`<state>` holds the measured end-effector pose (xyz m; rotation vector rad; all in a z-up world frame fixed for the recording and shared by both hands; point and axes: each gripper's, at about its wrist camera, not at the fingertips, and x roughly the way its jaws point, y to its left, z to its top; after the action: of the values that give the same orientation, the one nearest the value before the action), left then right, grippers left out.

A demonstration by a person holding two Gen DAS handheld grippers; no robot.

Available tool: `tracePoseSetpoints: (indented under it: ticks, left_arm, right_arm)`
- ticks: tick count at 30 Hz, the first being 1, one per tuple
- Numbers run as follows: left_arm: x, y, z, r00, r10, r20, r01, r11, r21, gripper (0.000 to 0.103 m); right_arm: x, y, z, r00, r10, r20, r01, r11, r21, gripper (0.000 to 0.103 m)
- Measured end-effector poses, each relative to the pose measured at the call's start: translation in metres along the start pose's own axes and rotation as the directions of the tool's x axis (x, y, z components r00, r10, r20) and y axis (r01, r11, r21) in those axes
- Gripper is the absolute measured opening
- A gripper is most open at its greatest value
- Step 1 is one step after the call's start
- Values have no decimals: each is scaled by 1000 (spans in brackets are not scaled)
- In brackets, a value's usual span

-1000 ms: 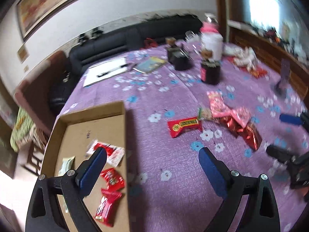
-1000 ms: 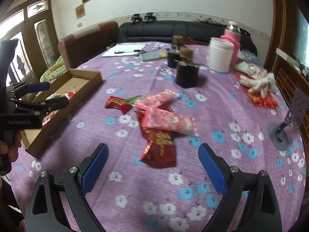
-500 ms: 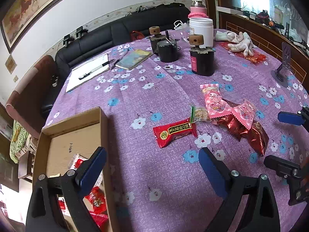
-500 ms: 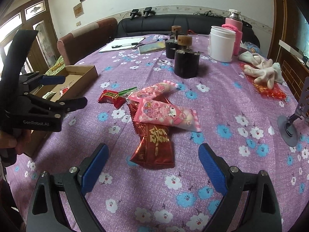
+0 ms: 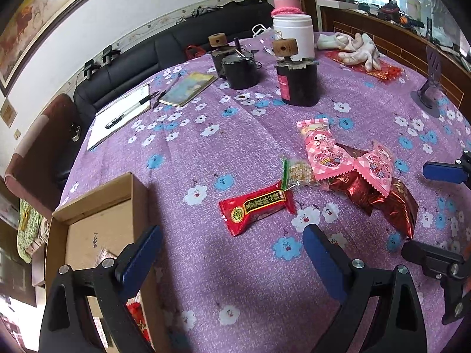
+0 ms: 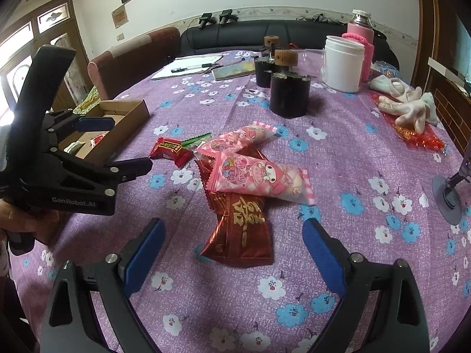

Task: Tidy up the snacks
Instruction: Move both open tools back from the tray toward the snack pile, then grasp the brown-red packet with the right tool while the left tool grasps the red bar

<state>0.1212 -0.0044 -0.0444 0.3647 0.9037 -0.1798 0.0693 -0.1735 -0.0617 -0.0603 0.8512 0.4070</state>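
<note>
A pile of snacks lies on the purple flowered tablecloth: a red bar, a clear green-edged cracker pack, two pink packs and dark red foil packs. A cardboard box at the left holds several snacks. My left gripper is open and empty, just short of the red bar, beside the box. My right gripper is open and empty, straddling the near end of a foil pack.
Behind the snacks stand two black jars with wooden knobs, a white tub, a pink flask, a notepad with pen, a booklet, white gloves and a phone stand.
The left gripper has swung from over the box to the right and down toward the red bar. The right gripper sank a little toward the foil pack. Both stayed open.
</note>
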Motion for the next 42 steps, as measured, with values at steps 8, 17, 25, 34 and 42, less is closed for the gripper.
tracePoseSetpoints:
  ticks: [8, 17, 25, 34, 42]
  left_arm:
    - [10, -11, 6, 1000, -14, -3, 14, 999, 34, 98]
    - [25, -19, 8, 997, -74, -29, 77, 990, 117, 98]
    - [38, -7, 10, 996, -70, -57, 75, 993, 93, 98]
    - [41, -6, 16, 978, -179, -107, 188, 979, 76, 81]
    - [39, -8, 16, 951, -278, -136, 285, 958, 40, 47]
  right_arm:
    - [5, -1, -1, 1000, -2, -3, 2, 1000, 9, 93]
    - [11, 0, 3, 1000, -8, -6, 8, 1000, 2, 93]
    - [19, 0, 7, 1000, 3, -20, -2, 1000, 15, 93]
    - [27, 0, 8, 998, 22, -51, -21, 1000, 21, 73]
    - [28, -4, 8, 998, 4, -59, -2, 1000, 31, 55]
